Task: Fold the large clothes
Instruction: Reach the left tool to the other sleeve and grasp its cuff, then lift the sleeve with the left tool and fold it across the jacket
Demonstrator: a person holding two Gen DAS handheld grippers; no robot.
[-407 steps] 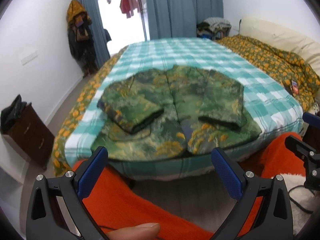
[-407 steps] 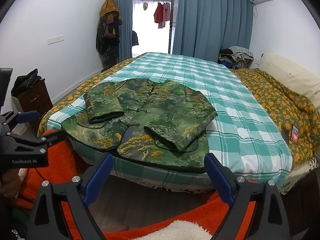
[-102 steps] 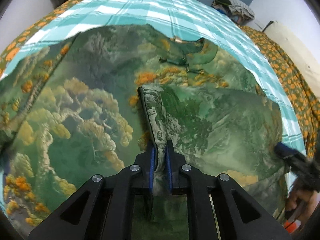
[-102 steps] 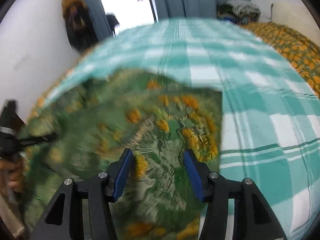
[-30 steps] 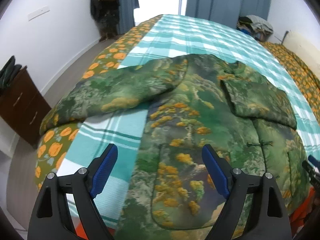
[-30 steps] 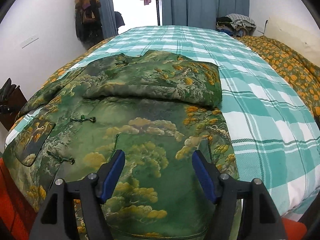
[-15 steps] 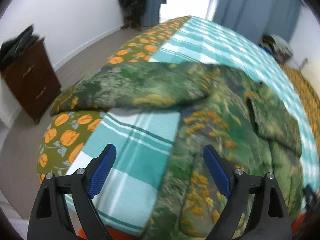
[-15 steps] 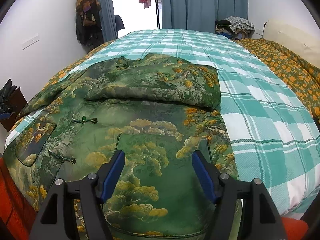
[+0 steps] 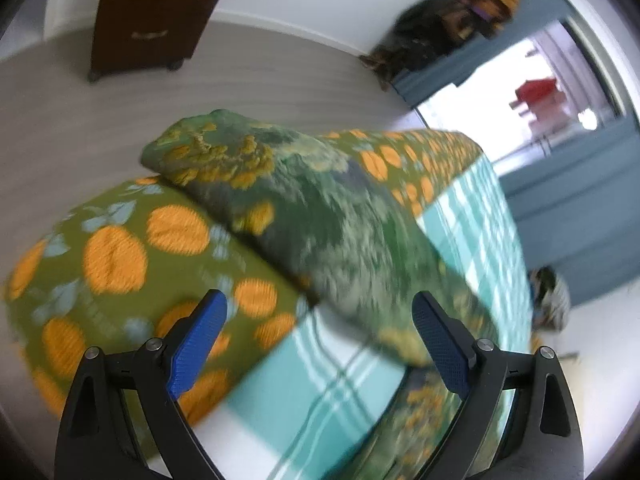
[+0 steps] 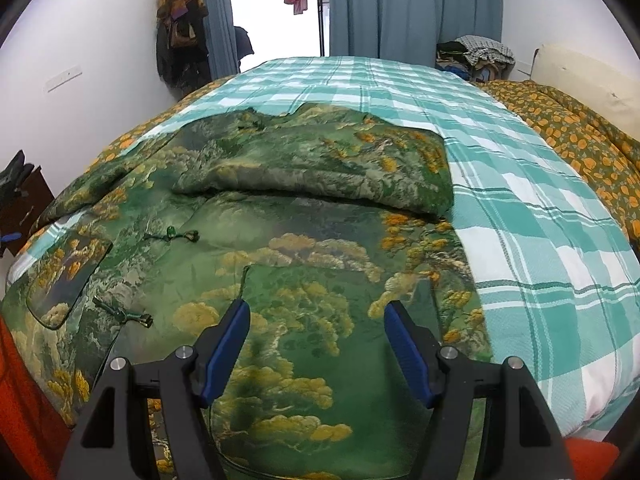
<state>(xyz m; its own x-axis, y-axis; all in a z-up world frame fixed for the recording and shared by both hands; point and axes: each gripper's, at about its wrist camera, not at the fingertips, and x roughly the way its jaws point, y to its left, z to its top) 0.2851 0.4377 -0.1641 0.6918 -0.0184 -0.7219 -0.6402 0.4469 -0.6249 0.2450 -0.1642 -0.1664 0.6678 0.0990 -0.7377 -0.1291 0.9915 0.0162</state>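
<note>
A green jacket with orange and yellow tree print (image 10: 280,248) lies front up on the teal checked bedspread (image 10: 520,208). Its right sleeve (image 10: 320,168) is folded across the chest. Its left sleeve (image 9: 304,204) stretches out over the bed's left side; the cuff hangs past the edge. My left gripper (image 9: 316,336) is open, just short of that sleeve, pointing along it. My right gripper (image 10: 316,324) is open and empty, hovering over the jacket's lower front.
An orange-print green quilt (image 9: 112,248) covers the bed's left edge and the right side (image 10: 580,136). A brown drawer cabinet (image 9: 152,12) stands on the floor at the left. Coats (image 10: 178,20) hang on the wall by blue curtains (image 10: 400,8).
My left gripper has swung left and down to the outstretched left sleeve, its view now blurred and tilted. My right gripper has stayed nearly still over the jacket's hem.
</note>
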